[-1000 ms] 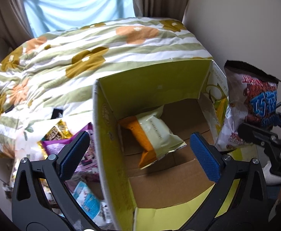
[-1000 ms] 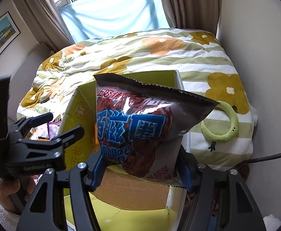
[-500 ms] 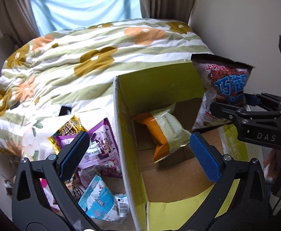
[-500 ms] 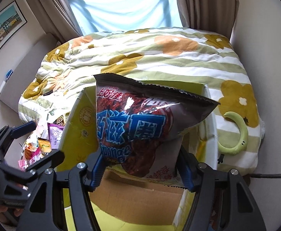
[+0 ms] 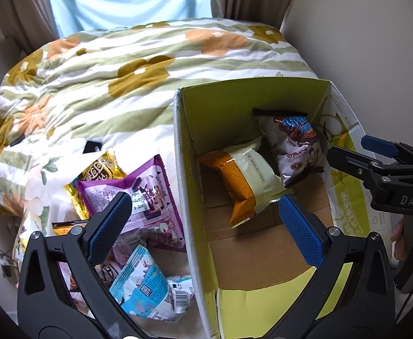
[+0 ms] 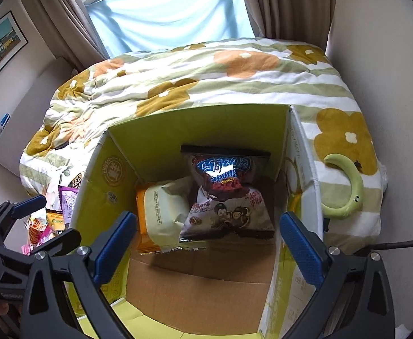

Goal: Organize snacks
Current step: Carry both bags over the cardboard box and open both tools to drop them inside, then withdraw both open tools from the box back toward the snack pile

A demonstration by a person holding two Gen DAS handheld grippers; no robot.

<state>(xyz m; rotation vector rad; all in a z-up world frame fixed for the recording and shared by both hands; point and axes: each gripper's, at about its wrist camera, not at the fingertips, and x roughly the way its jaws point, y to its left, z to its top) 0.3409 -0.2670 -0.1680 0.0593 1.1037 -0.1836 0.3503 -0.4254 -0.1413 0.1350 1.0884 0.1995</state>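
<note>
I see the bed (image 6: 234, 84) under its flowered quilt, with the open cardboard box (image 6: 149, 138) standing at its near edge. Inside the box, the dark chocolate snack bag (image 6: 226, 195) leans against the far right corner, and the pale green and orange packet (image 6: 164, 214) lies beside it toward the left wall. My right gripper (image 6: 206, 243) hangs over the box, its jaws opening wide with nothing between them. My left gripper (image 5: 203, 228) is spread too, straddling the box's left wall. Loose on the quilt left of the box lie a purple packet (image 5: 149, 197), a light blue packet (image 5: 147, 288) and what looks like a gold one (image 5: 99, 169), partly hidden.
</note>
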